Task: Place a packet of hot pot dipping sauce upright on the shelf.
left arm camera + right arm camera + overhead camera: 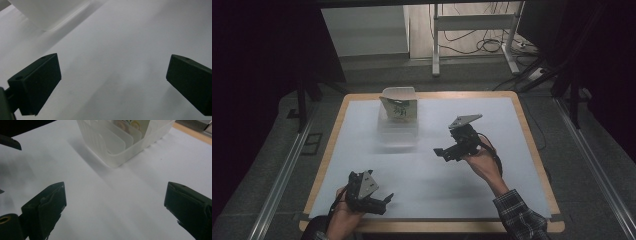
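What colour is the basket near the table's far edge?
Translucent white basket, with slotted walls; the right gripper view shows it best.

Translucent white basket [398, 131] upright near table's far edge, printed carton [399, 108] inside.

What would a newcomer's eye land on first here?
Probably the translucent basket at the far middle of the white table, with a printed pack standing in it. Then the two open, empty grippers: the right gripper raised mid-table, the left gripper at the near edge.
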